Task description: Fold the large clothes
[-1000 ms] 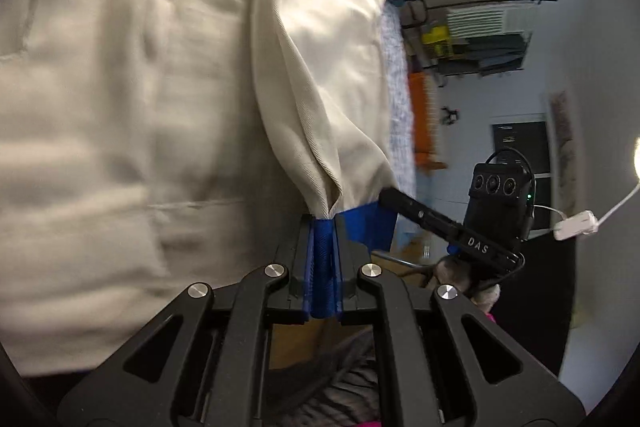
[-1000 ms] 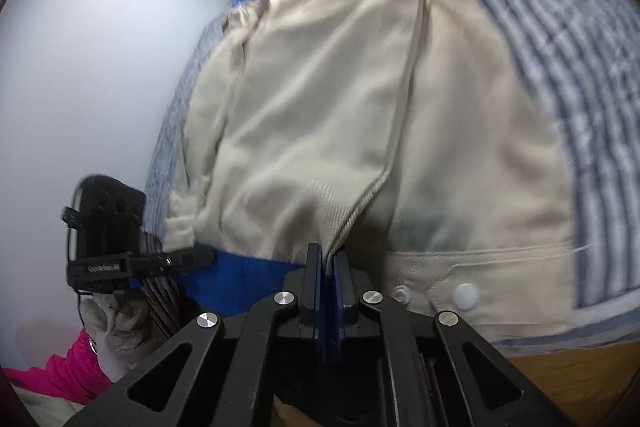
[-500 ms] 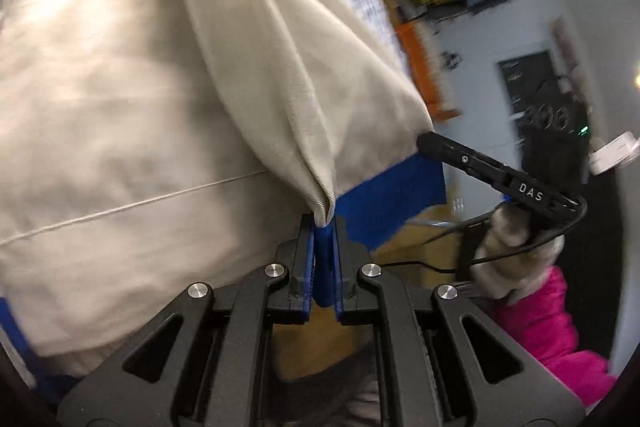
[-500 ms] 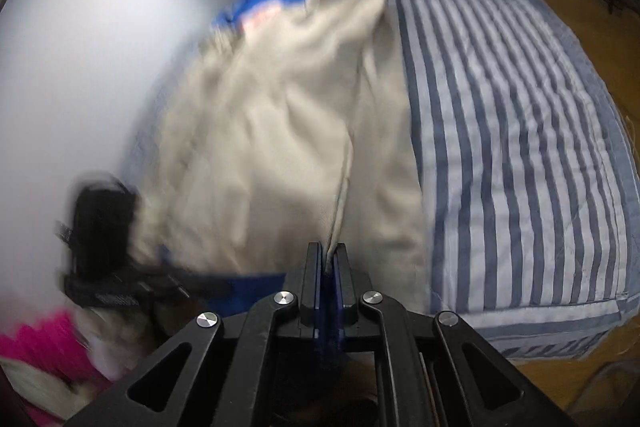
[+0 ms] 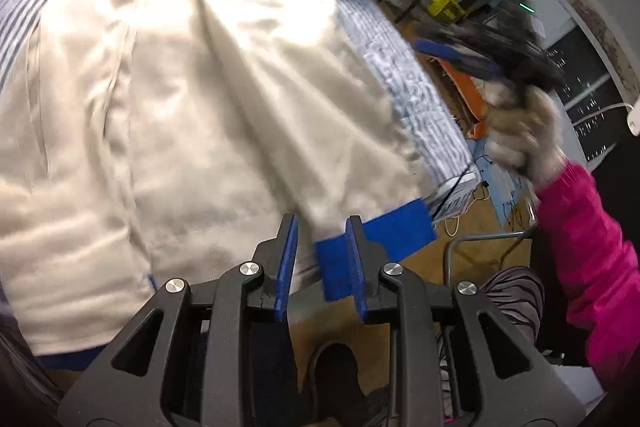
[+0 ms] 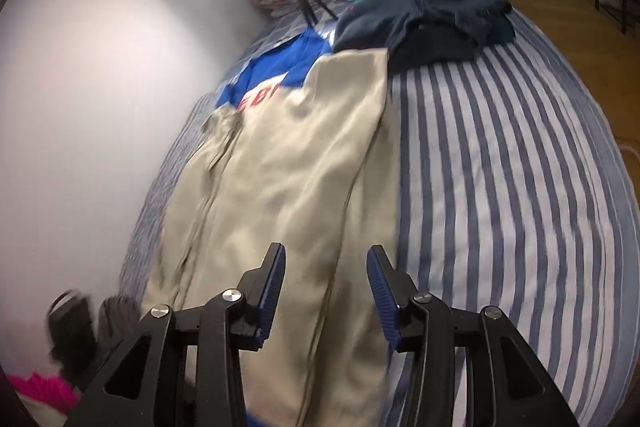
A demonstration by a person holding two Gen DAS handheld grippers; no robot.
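On the striped bed [image 6: 500, 187], my beige garment [image 6: 280, 187] lies flat for folding, both hand-held grippers [image 5: 322, 259] [image 6: 326, 291] spread, holding nothing

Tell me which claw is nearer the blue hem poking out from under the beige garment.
Left. The left claw is open with the blue hem right at its fingers, one finger overlapping it. The right claw hangs open above the beige garment, farther from that hem.

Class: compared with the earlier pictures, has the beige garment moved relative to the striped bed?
Yes. The beige garment, earlier held up, now lies spread on the striped bed, released by both open tools.
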